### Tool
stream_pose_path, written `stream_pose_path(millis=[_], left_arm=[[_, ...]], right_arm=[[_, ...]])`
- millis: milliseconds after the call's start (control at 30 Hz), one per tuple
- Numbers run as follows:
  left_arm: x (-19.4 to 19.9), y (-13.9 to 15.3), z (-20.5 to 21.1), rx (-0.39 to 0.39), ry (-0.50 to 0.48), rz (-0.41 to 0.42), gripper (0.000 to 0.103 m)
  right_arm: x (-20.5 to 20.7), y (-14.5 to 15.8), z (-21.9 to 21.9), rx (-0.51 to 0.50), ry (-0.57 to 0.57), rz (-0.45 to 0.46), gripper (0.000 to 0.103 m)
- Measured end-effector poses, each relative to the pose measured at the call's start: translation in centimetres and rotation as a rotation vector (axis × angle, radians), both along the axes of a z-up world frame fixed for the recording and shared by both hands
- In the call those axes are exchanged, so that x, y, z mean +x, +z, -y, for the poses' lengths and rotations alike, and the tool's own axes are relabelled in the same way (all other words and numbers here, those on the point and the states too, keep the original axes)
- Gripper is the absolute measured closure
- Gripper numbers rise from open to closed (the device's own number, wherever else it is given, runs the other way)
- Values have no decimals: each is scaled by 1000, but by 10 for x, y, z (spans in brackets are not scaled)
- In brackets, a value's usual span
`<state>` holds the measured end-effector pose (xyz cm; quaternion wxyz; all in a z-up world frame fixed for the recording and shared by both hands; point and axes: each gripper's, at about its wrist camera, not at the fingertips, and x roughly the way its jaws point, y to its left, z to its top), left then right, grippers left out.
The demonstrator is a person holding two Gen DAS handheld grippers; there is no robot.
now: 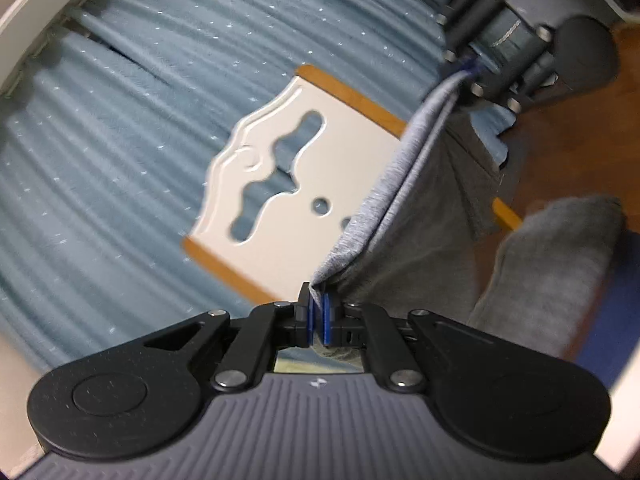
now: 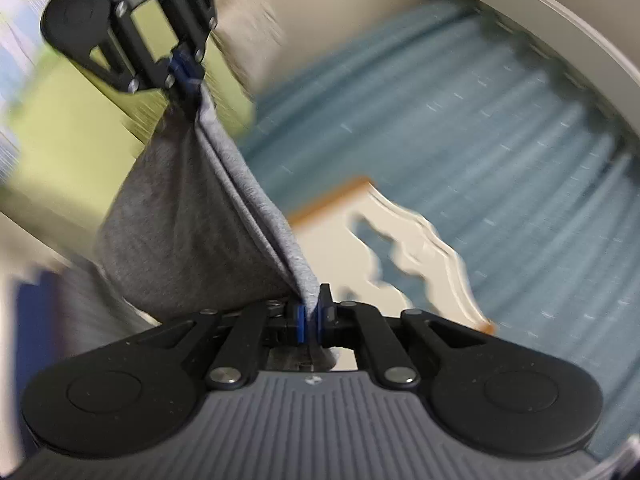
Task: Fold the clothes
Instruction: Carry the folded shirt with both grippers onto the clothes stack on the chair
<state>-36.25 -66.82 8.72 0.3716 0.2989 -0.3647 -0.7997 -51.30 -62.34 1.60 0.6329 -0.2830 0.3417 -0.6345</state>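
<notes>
A grey garment (image 1: 404, 216) hangs in the air, stretched taut between my two grippers. My left gripper (image 1: 318, 312) is shut on one corner of its folded edge. My right gripper (image 2: 310, 320) is shut on the other corner. The grey garment (image 2: 188, 216) sags below the held edge as a doubled sheet. In the left wrist view the right gripper (image 1: 470, 70) shows at the top right, clamped on the cloth. In the right wrist view the left gripper (image 2: 184, 70) shows at the top left, also clamped on it.
Below lies a bed with a ribbed light-blue cover (image 1: 140, 152). A white carved board with wooden edges (image 1: 296, 168) stands over it, also in the right wrist view (image 2: 400, 240). A white bed frame (image 2: 560, 20) curves along the edge. More grey cloth (image 1: 548, 272) and wooden floor (image 1: 580, 128) lie right.
</notes>
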Motion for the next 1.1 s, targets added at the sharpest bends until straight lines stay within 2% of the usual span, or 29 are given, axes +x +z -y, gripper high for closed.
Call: stream_pose_path(millis=[100,133,200,267,333,500,600,733,867,933,1100], left_arm=[[-10,-50,14,88,-24,55,100],[-9,-86,17,144,-36,109,100],[-8,-109,19,184,-44,149,100],[-4,-130,15,196,-51,167,100],[2,-138,12,192,-54,155,100],[4,-134,10,155,-62,160,100],[2,-130,11,127,-58,165,101],[-4,-114,-7,72,-51,151,101],[-4,-135,-10,110,-45,199,101],[-3,-140,-11,114,-40,196,101],[9,-132,-12,176,-12,108,97]], right_arm=[[-1,-51,7,128,-24,-1,100],[-1,-70,8,178,-26,4,100],[-2,-102,5,270,-22,-1,100],[-3,-121,-1,304,-16,-10,100],[1,-131,-6,293,-15,-28,99],[-1,-133,-9,275,-28,-26,97],[0,-130,-9,288,-22,-26,99],[-4,-118,-20,248,-32,11,99],[-5,-131,-17,287,-20,-15,99],[-5,-133,-20,287,-26,-23,99],[-6,-132,-34,273,-49,-18,97]])
